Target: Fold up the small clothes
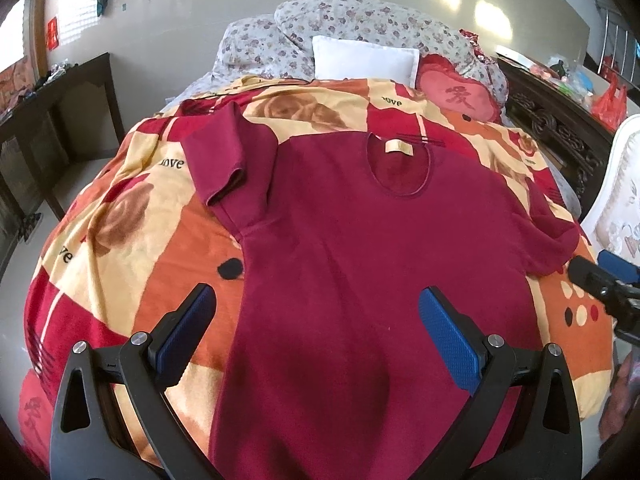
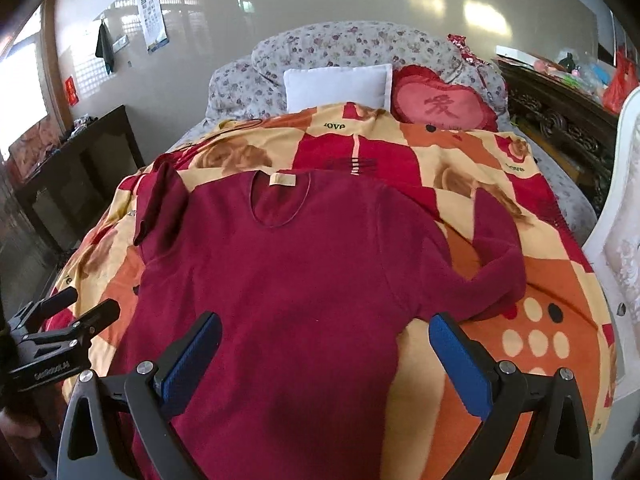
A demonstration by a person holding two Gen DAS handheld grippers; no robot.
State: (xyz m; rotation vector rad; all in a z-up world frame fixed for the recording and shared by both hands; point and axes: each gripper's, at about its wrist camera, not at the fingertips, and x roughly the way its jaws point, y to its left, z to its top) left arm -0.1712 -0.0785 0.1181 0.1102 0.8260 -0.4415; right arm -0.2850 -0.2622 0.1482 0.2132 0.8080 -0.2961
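Note:
A dark red long-sleeved top (image 1: 360, 240) (image 2: 288, 272) lies flat, neck away from me, on a bed's patterned blanket (image 1: 132, 208) (image 2: 540, 288). Its left sleeve (image 1: 228, 160) is folded back near the shoulder; its right sleeve (image 2: 496, 248) bends up on the blanket. My left gripper (image 1: 318, 328) hovers open over the top's lower left part, nothing between its blue pads. My right gripper (image 2: 326, 356) hovers open over the lower right part, also holding nothing. Each gripper shows at the edge of the other's view: the right gripper (image 1: 600, 280), the left gripper (image 2: 68, 324).
A white pillow (image 1: 364, 60), a red heart cushion (image 1: 460, 92) and a flowered quilt (image 1: 360, 16) lie at the bed's head. A dark cabinet (image 1: 52, 120) stands left, carved dark furniture (image 1: 560, 128) and a white chair (image 2: 624, 208) right.

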